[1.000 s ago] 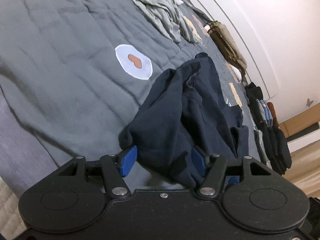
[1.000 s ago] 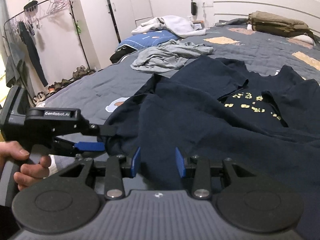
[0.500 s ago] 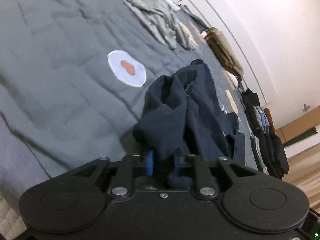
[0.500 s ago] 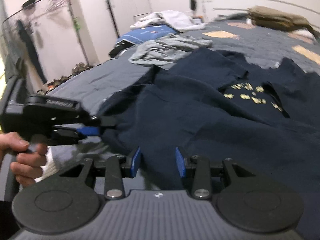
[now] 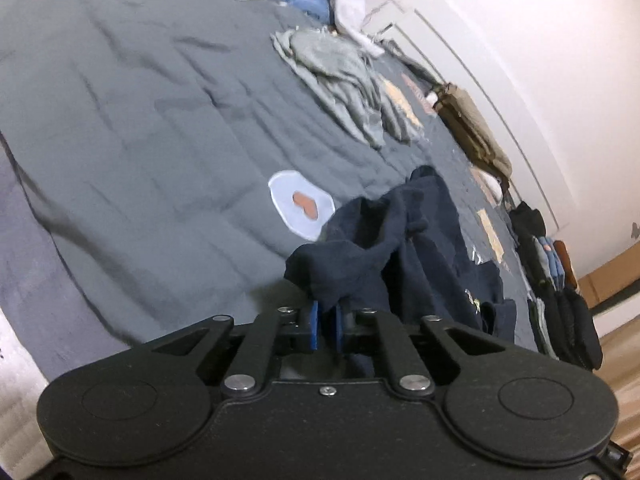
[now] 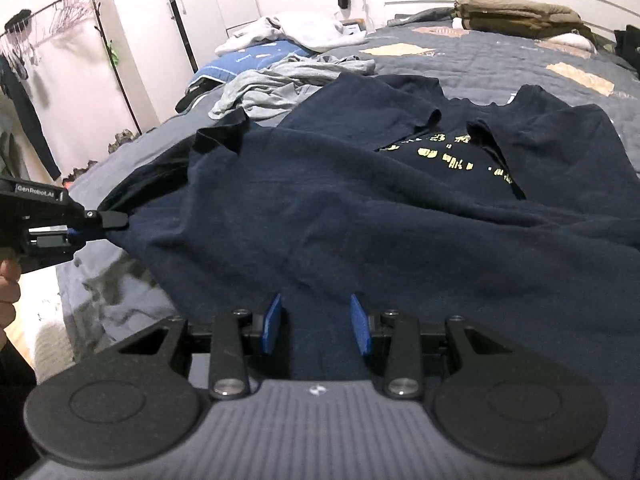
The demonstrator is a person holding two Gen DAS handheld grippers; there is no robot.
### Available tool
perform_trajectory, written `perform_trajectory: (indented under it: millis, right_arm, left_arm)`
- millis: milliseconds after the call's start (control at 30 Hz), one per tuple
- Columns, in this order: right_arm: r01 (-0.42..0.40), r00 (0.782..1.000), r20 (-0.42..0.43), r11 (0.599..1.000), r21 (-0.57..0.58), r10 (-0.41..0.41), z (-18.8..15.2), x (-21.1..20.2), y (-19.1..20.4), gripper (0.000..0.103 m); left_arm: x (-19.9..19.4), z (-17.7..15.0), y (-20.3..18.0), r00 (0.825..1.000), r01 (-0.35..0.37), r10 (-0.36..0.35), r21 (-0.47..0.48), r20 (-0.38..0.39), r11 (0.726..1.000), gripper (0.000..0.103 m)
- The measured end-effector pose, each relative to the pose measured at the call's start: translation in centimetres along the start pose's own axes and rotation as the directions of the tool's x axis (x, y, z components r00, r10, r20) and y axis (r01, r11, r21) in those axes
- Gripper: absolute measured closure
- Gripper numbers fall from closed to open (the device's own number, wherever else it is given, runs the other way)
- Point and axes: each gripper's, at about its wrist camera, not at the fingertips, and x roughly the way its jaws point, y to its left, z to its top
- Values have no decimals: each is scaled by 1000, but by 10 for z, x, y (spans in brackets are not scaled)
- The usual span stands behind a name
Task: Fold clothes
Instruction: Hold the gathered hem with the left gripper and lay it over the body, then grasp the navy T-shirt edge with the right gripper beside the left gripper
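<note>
Grey bedspread (image 5: 140,128) w/ grey garment heap (image 5: 340,80) beyond navy T-shirt (image 6: 360,208)

I'm seeing my navy T-shirt (image 6: 360,208) showing yellow lettering, the grey quilt (image 5: 140,140) wearing a pale-blue patch, my pads (image 6: 273,322) glowing blue.

A big bed with a soft grey quilted cover (image 6: 500,68) holds the clothes; a dark blue T-shirt with yellow letters (image 6: 360,208) lies spread near; a crumpled light grey top (image 6: 288,80) lies farther back; a folded tan bundle (image 6: 516,14) sits far right.
</note>
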Motion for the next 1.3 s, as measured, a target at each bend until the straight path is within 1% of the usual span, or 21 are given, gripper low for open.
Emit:
perform_trajectory:
  millis: [67,100,133,167,267,300,367,400,433,500,533,633,700,767,867,1000,1067,1100,1133,1233,1300]
  right_arm:
    - [-6,1000,-1,1000,-1,6,0,-1,2,66]
    - [-8,1000,-1,1000,-2,8,0,-2,3,66]
    - [-9,1000,-2,1000,-8,9,0,-2,4,66]
    - [-9,1000,-3,1000,-14,9,0,-2,5,66]
    - [-6,1000,-8,1000,-30,6,0,2,6,66]
    - [-6,1000,-11,1000,-29,5,-1,2,6,66]
    - [-2,1000,-18,1000,-32,1,-3,5,4,66]
    - [1,1000,-23,999,-35,-2,-3,6,4,66]
    - [3,1000,-26,999,-39,-4,-4,6,4,66]
    - [8,1000,-26,999,-34,-8,-5,8,3,68]
    - [8,1000,-26,1000,-23,-9,-6,8,2,70]
    - [-5,1000,-28,1000,10,6,-5,8,-4,70]
    - [-7,1000,-30,1000,18,7,-5,8,-5,70]
    - [-1,1000,-28,1000,6,1,-6,8,-4,71]
    - [0,1000,-28,1000,2,0,-5,8,-5,71]
    - [-2,1000,-29,1000,4,2,-5,8,-6,71]
    - [-1,1000,-28,1000,1,1,-5,9,-6,71]
    - [2,1000,-29,1000,0,-2,-5,9,-6,71]
    - [6,1000,-30,1000,-1,-6,-5,9,-6,71]
    - [9,1000,-30,1000,11,-9,-4,9,-6,70]
    - [14,999,-33,1000,17,-13,-2,8,-4,70]
  left_arm:
    - [1,-2,-4,1000,-5,5,35,-4,999,74]
    - [2,-4,-6,1000,-5,5,36,-1,999,53]
    - [2,-5,-7,1000,-4,4,37,2,999,44]
    - [3,-5,-7,1000,5,-5,34,8,999,44]
    - [8,-5,-9,1000,0,-1,44,13,999,44]
    - [11,-6,-8,1000,-6,6,45,6,999,48]
    - [18,-6,-6,1000,-20,21,45,-9,999,76]
    - [18,-4,-2,1000,-5,6,24,-16,1000,89]
    - [17,-2,2,1000,11,-11,1,-22,1000,92]
    - [6,5,5,999,39,-39,-21,11,999,95]
    - [-2,9,7,998,38,-37,-26,41,999,95]
    - [-10,14,14,998,26,-23,-48,54,998,97]
    - [-8,12,13,999,-8,9,-24,49,1000,97]
    - [-9,13,13,999,-10,12,-42,41,999,96]
    - [-9,13,7,997,-59,58,24,41,998,95]
    - [-17,13,6,997,-75,73,52,40,996,92]
    - [-23,15,3,994,-93,88,80,60,992,90]
    - [-29,16,0,985,-147,136,102,107,984,90]
    - [-34,17,-2,970,-204,184,123,157,971,90]
    - [-44,29,1,972,-184,161,132,169,974,90]
    - [-42,28,-3,982,-150,127,170,139,974,90]
